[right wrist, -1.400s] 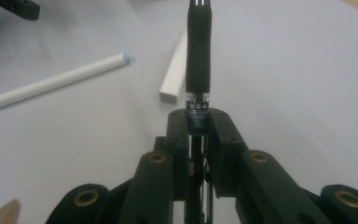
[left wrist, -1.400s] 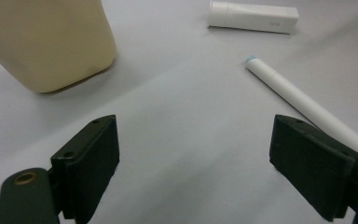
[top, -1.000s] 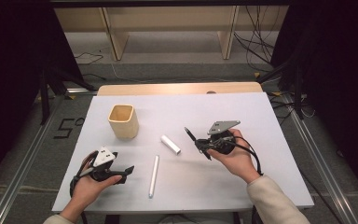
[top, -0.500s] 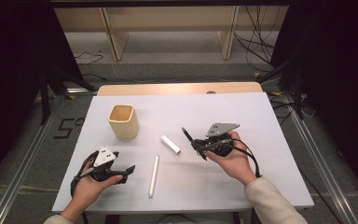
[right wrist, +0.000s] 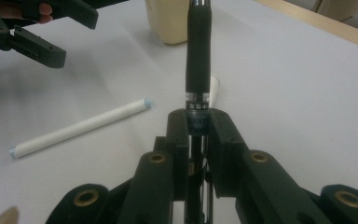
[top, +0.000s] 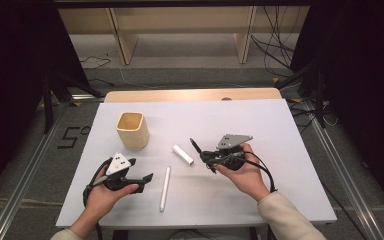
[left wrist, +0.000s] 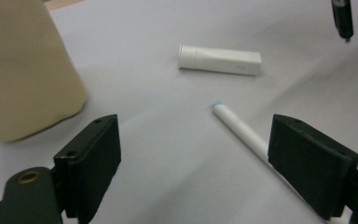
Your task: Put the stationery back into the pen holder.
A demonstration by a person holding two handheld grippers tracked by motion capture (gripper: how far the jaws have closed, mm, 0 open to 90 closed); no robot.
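High view, L→R w/ cup as landmark: left gripper below cup, jaws apart, nothing held. Long white stick lower-right of cup, short white tube just right. Right gripper further right, clamped on black pen. Pen prob light, stiff, smooth; grip mid-barrel.

— What do the two hand-held tools look like?
— The left gripper and right gripper are black, each topped by a grey three-cornered plate, trailing a black cable. Their fingers are blocky black pads; brass-coloured rivets mark the joints.
— And clothing?
— Cream sleeves.
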